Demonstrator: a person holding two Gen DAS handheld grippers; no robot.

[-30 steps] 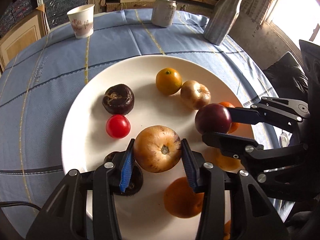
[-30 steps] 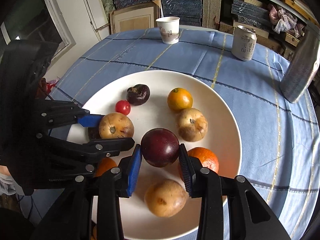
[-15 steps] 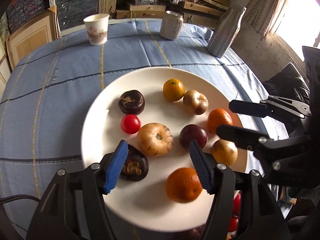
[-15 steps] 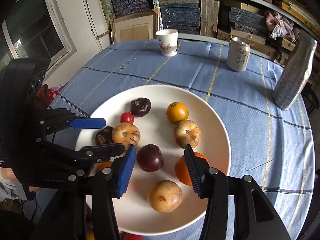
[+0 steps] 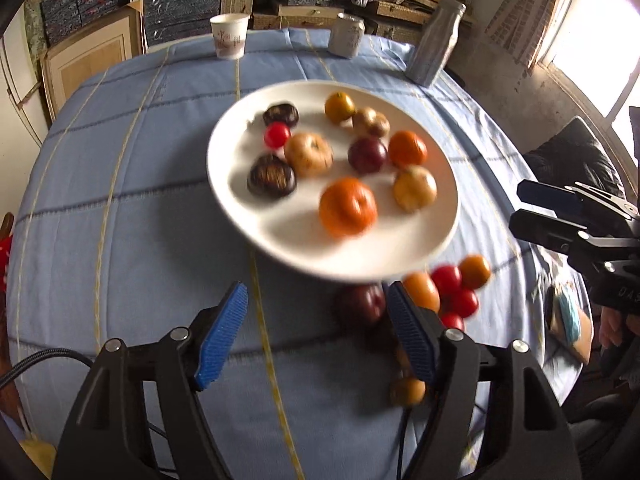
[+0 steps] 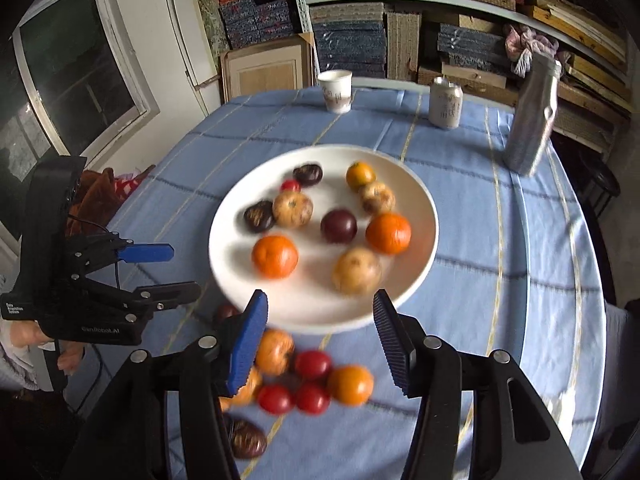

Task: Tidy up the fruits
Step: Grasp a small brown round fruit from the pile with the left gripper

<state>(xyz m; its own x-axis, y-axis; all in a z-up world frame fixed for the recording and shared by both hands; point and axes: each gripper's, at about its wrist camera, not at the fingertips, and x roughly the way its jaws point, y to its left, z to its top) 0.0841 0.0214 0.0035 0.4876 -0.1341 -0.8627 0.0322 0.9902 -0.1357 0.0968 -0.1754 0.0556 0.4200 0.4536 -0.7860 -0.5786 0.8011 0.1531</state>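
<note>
A white plate (image 5: 360, 264) (image 6: 320, 316) on the blue cloth holds several fruits, among them a pale tan fruit (image 5: 309, 155) (image 6: 292, 209) and a dark plum (image 5: 367, 155) (image 6: 338, 225). My left gripper (image 5: 317, 292) (image 6: 184, 272) hangs back from the plate's near rim, jaws opening, and holds nothing. My right gripper (image 6: 320, 300) (image 5: 516, 207) hovers over the near rim, also opening and empty. Loose cherry tomatoes, oranges and dark fruits (image 5: 448, 280) (image 6: 312, 364) lie on the cloth in front of the plate, under the fingers.
At the table's far side stand a paper cup (image 5: 229, 36) (image 6: 336, 86), a can (image 5: 347, 35) (image 6: 446, 102) and a silver bottle (image 5: 436, 46) (image 6: 530, 116). The round table's edge curves close on both sides. Stacked boxes fill the shelves behind.
Left gripper let go of the pale fruit and right gripper let go of the dark plum; both fruits now rest on the plate. Both grippers widened and drew back and up.
</note>
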